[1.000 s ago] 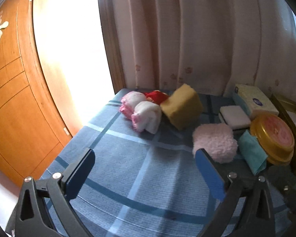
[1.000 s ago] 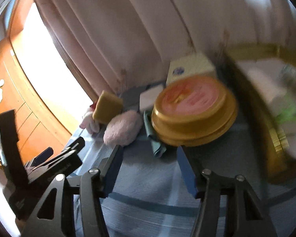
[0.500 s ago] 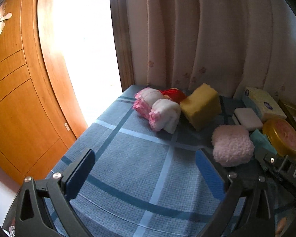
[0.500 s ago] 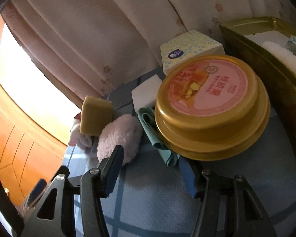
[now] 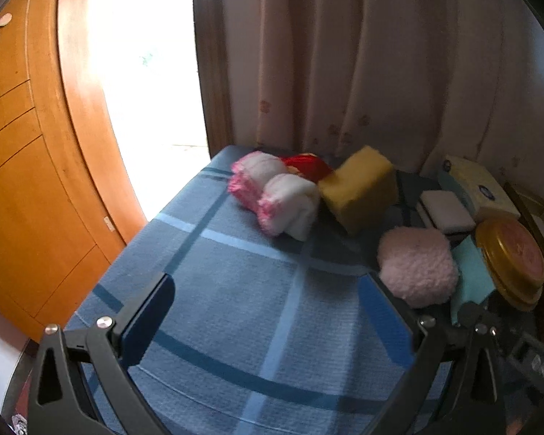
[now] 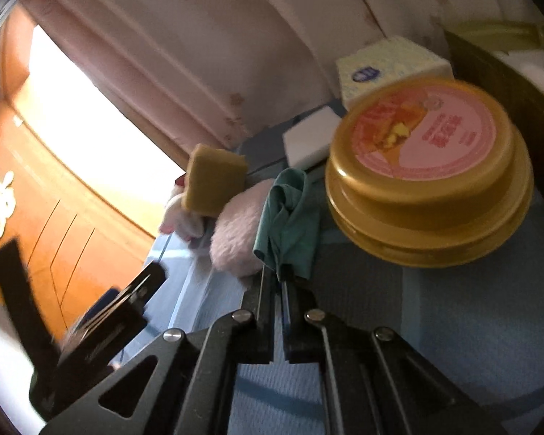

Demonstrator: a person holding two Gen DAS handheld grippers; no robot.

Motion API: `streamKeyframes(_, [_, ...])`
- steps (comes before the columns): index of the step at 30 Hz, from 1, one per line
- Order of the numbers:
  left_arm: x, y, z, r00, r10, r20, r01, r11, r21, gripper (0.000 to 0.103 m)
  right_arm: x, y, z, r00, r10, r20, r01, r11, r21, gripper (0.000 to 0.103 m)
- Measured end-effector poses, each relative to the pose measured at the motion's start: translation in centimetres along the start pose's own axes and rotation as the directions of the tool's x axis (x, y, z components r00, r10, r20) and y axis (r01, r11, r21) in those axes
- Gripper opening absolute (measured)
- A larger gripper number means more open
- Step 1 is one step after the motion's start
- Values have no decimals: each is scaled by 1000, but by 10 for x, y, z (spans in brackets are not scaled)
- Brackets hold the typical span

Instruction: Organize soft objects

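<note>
My right gripper (image 6: 278,272) is shut on the near edge of a teal cloth (image 6: 290,217), which is bunched up between a fluffy pink pad (image 6: 235,232) and a gold round tin (image 6: 431,177). My left gripper (image 5: 268,311) stands open above the blue checked cloth (image 5: 235,290) with nothing between its fingers. Across the cloth lie the pink pad (image 5: 417,266), the teal cloth (image 5: 471,275), a yellow sponge (image 5: 359,188), two rolled white-and-pink towels (image 5: 275,199), a red item (image 5: 306,163) and a white sponge (image 5: 446,210).
A tissue pack (image 5: 478,192) and a gold tray (image 6: 507,54) stand at the far right by the curtain (image 5: 344,54). A wooden door (image 5: 25,145) is at the left, beyond the table edge. The left gripper's frame (image 6: 90,326) shows low left in the right wrist view.
The right gripper's jaws have come together on the teal cloth, after standing open around it. Both views have shifted slightly closer to the objects.
</note>
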State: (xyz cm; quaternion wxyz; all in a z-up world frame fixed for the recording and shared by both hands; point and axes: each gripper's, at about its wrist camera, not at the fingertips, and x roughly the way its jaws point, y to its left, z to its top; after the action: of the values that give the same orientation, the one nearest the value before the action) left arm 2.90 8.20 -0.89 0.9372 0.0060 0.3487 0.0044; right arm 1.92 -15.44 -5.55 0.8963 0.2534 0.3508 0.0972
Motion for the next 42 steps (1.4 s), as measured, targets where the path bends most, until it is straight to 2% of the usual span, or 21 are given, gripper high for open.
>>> streamKeyframes(5, [1, -16, 2, 1000, -26, -6, 26, 998, 52, 103, -27, 0, -17, 1000, 0, -23, -2, 995, -98, 3])
streamKeyframes(8, [1, -31, 6, 999, -47, -12, 48, 995, 89, 103, -43, -11, -26, 999, -15, -30, 12, 995, -102, 3])
streamKeyframes(11, [8, -52, 14, 998, -63, -31, 66, 990, 123, 103, -61, -24, -32, 1000, -13, -9, 12, 994, -107, 3])
streamKeyframes(15, [19, -83, 19, 991, -109, -71, 120, 977, 175, 103, -78, -22, -35, 998, -31, 48, 38, 986, -161, 3])
streamKeyframes(19, [31, -105, 21, 991, -87, -98, 105, 973, 206, 102, -88, -23, -36, 995, -50, 83, 64, 981, -181, 3])
streamKeyframes(22, [41, -116, 22, 988, -90, -121, 114, 971, 209, 92, -89, -21, -34, 994, -44, 97, 61, 981, -183, 3])
streamKeyframes(24, [43, -121, 21, 992, -74, -105, 97, 969, 228, 70, -92, -19, -35, 992, -44, 119, 67, 979, -194, 3])
streamKeyframes(25, [45, -123, 20, 989, -90, -120, 116, 966, 230, 50, -91, -16, -33, 991, -42, 128, 67, 978, -196, 3])
streamKeyframes(27, [46, -123, 20, 973, -181, -140, 208, 955, 213, 44, -96, -14, -32, 988, -35, 152, 66, 977, -203, 3])
streamKeyframes(29, [47, -123, 20, 968, -204, -146, 230, 953, 199, 27, -100, -10, -29, 981, -32, 191, 74, 973, -218, 3])
streamKeyframes(33, [42, -116, 20, 966, -230, -117, 246, 958, 148, 23, -116, -9, -24, 961, -40, 274, 109, 965, -240, 3])
streamKeyframes(36, [38, -106, 21, 966, -244, -88, 253, 962, 104, 20, -121, -13, -21, 957, -47, 287, 116, 966, -231, 3])
streamKeyframes(40, [35, -97, 22, 972, -226, -61, 231, 970, 74, 20, -114, -16, -22, 972, -62, 225, 110, 972, -207, 4])
streamKeyframes(42, [33, -96, 22, 977, -207, -44, 209, 975, 76, 20, -105, -18, -22, 987, -50, 150, 82, 973, -214, 4])
